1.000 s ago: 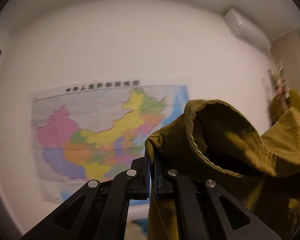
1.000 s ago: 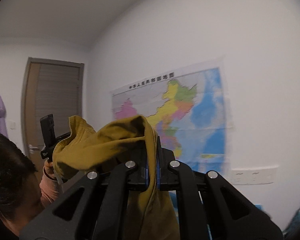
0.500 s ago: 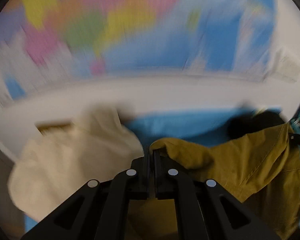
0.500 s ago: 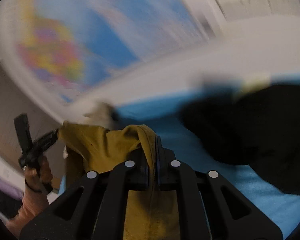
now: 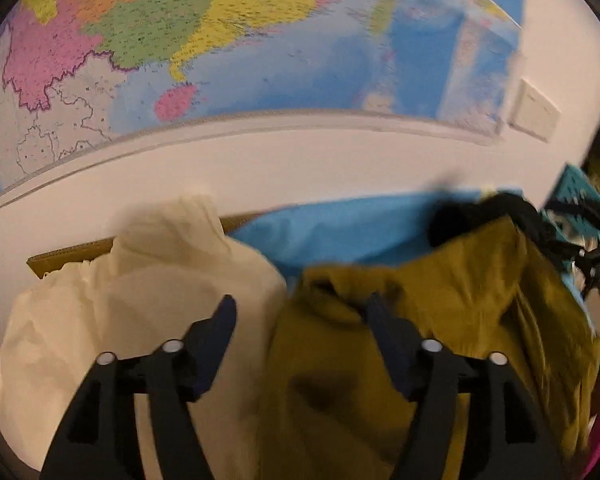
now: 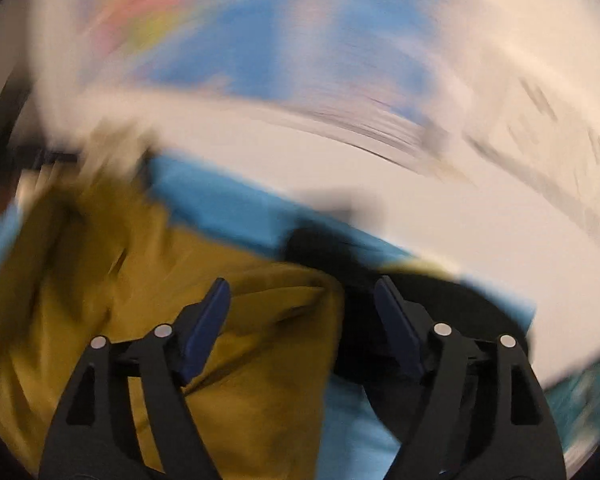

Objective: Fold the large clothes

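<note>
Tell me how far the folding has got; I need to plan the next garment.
Done: the mustard garment is laid down on the blue surface. In hand: nothing; the left gripper and right gripper are opening, pads off the cloth. Left: it lies rumpled, no fold visible; the cream garment and black garment wait.

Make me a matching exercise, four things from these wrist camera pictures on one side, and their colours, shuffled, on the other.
Things:
1. garment below the left gripper
2. garment to its left
3. sheet underneath
4. garment beside the right gripper

Colours:
A. black
B. cream
C. mustard yellow
D. light blue

Pairs: 1-C, 2-B, 3-D, 4-A
</note>
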The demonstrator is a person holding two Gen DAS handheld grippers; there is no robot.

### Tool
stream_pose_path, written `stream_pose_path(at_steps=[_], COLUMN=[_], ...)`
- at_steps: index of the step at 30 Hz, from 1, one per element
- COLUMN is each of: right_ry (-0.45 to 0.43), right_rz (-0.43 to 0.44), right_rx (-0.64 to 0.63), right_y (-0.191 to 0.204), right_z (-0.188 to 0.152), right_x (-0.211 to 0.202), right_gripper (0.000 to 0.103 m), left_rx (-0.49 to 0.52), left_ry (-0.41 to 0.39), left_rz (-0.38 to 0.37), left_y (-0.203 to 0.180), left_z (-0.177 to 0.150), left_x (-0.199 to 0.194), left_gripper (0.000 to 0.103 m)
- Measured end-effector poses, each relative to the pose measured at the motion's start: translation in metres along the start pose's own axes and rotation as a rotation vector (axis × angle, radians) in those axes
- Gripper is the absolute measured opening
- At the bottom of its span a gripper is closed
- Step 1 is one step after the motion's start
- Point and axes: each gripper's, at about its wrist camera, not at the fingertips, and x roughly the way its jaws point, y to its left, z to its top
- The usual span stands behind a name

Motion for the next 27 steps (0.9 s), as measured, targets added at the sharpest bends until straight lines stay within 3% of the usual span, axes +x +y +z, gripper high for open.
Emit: stream_pose_path(at_steps=[3, 5, 7, 8, 9, 10, 11, 14, 17, 19, 20, 21, 22, 23, 24, 27], right_ry=[0.08, 0.124, 0.145, 0.156, 0.161, 0.143, 0.082, -0.059, -0.065, 0.022, 0.052, 0.088, 0.112, 0.126, 0.116, 0.057], right_rz=[-0.065, -0.112, -0.12, -0.085, -0.035, 0.023, 0.116, 0.256, 0.26, 0.265, 0.225, 0.189, 0.202, 0.219, 0.207, 0.181], right_rx=[-0.268, -0.359, -0.395, -0.361, -0.263, -0.178, -0.026, 0.387, 0.67, 0.808, 0.824, 0.857, 0.888, 0.941, 0.97, 0.891], right_y=[0.048, 0.066, 0.073, 0.071, 0.058, 0.045, 0.021, -0.062, -0.116, -0.136, -0.137, -0.138, -0.137, -0.137, -0.136, -0.123], right_z=[-0.002, -0.006, -0.005, -0.002, 0.006, 0.012, 0.022, 0.029, 0.016, -0.005, -0.009, -0.017, -0.023, -0.031, -0.037, -0.043], right_x=[0.026, 0.049, 0.065, 0.069, 0.069, 0.064, 0.051, 0.019, 0.024, 0.049, 0.06, 0.071, 0.078, 0.082, 0.077, 0.043], right_gripper=[0.076, 0.075, 0.055, 0.027, 0.006, 0.006, 0.005, 0.004, 0.005, 0.005, 0.009, 0.02, 0.024, 0.039, 0.053, 0.057], left_rx=[0.072, 0.106, 0.121, 0.124, 0.129, 0.117, 0.083, -0.019, -0.077, -0.099, -0.11, -0.113, -0.117, -0.128, -0.136, -0.137], left_ry=[0.042, 0.064, 0.103, 0.11, 0.117, 0.117, 0.12, 0.064, 0.008, 0.017, 0.038, 0.058, 0.087, 0.106, 0.124, 0.092], left_rz=[-0.012, -0.01, -0.01, -0.009, 0.001, 0.022, 0.0, -0.093, -0.143, -0.147, -0.128, -0.118, -0.099, -0.068, -0.029, -0.035], left_y=[-0.009, -0.018, -0.023, -0.023, -0.022, -0.017, -0.01, 0.007, 0.016, 0.014, 0.015, 0.015, 0.015, 0.017, 0.016, 0.021], left_z=[-0.018, -0.031, -0.039, -0.042, -0.043, -0.041, -0.037, -0.018, 0.002, 0.011, 0.014, 0.015, 0.015, 0.017, 0.017, 0.01], left_x=[-0.001, 0.001, 0.005, 0.008, 0.011, 0.012, 0.012, -0.001, -0.007, 0.007, 0.017, 0.026, 0.04, 0.047, 0.056, 0.046], left_gripper=[0.072, 0.074, 0.069, 0.054, 0.044, 0.021, 0.01, 0.006, 0.006, 0.006, 0.008, 0.012, 0.023, 0.038, 0.039, 0.045])
